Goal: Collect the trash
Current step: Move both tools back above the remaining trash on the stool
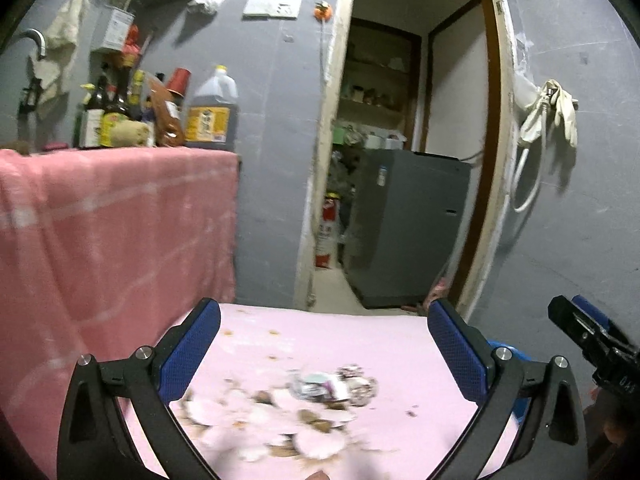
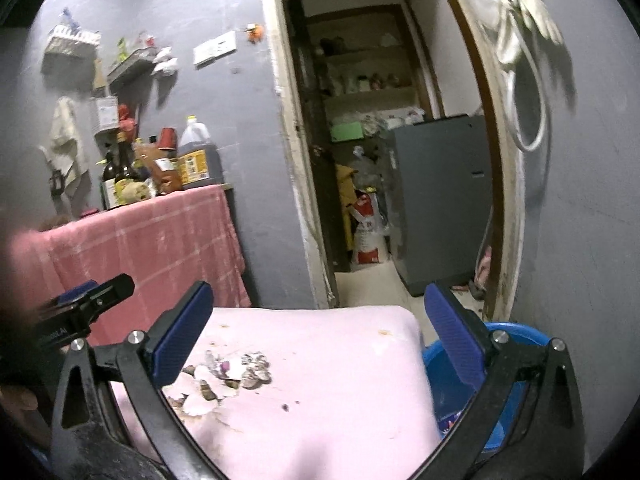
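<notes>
Both grippers wide apart, nothing between the pads. Trash pile point(image 1: 288, 412) lies on the pink table point(image 1: 380, 344), dead ahead and low between the left gripper point(image 1: 324, 360) fingers. From the right gripper point(image 2: 316, 344) it's off toward its left finger. Left looks nearer. Blue bin point(image 2: 460, 380) sits at the table's right edge.

Black gripper point(image 1: 324, 354), blue textured pads point(image 1: 190, 350)
</notes>
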`<state>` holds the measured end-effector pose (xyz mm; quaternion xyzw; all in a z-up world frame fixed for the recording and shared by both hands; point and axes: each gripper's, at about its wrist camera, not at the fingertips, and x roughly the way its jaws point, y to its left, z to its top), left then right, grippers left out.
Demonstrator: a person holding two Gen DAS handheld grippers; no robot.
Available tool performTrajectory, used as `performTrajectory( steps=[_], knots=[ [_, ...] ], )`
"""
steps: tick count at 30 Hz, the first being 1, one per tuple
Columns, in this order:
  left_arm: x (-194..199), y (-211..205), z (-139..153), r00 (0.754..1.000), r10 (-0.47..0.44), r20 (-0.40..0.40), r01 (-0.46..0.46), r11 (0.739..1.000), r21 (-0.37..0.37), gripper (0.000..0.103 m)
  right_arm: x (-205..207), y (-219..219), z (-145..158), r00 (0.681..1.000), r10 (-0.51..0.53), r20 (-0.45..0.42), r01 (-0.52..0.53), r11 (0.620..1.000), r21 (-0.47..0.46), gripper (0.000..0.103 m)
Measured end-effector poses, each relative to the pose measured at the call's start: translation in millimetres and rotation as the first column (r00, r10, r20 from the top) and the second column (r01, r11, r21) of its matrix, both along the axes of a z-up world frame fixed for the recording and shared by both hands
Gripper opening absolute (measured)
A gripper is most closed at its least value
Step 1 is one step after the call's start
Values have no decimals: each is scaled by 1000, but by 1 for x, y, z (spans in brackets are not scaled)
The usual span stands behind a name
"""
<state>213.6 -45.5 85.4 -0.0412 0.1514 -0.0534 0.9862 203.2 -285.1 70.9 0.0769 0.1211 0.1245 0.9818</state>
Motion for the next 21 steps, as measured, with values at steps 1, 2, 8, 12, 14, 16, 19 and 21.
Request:
performTrajectory(
  steps=[1,2,8,12,14,16,19,21],
  knots=[
    [-2,5,-1,1000,9,4,-9,1000,10,102,-1,7,0,1000,13,9,-13,1000,-5,103],
    [-6,9,-2,1000,22,8,-22,1000,19,102,-1,12,0,1000,21,15,-21,1000,-7,103],
    [-16,32,-13,998,65,16,-65,997,41,102,-5,35,-2,998,56,33,-55,998,-18,103],
    [-22,46,-21,996,90,11,-90,995,48,102,-3,44,-7,997,73,20,-72,997,-20,103],
    [-25,50,-27,996,94,1,-94,994,51,102,-1,48,-10,997,82,11,-82,996,-25,103],
    [-25,55,-33,995,96,-23,-95,994,50,102,2,51,-13,996,92,-3,-92,995,-32,103],
    [-24,60,-44,993,97,-65,-94,995,41,102,7,55,-22,994,103,-32,-104,994,-39,103],
    [-22,62,-50,992,92,-89,-88,995,43,102,11,56,-30,992,112,-56,-115,992,-46,103]
  ],
)
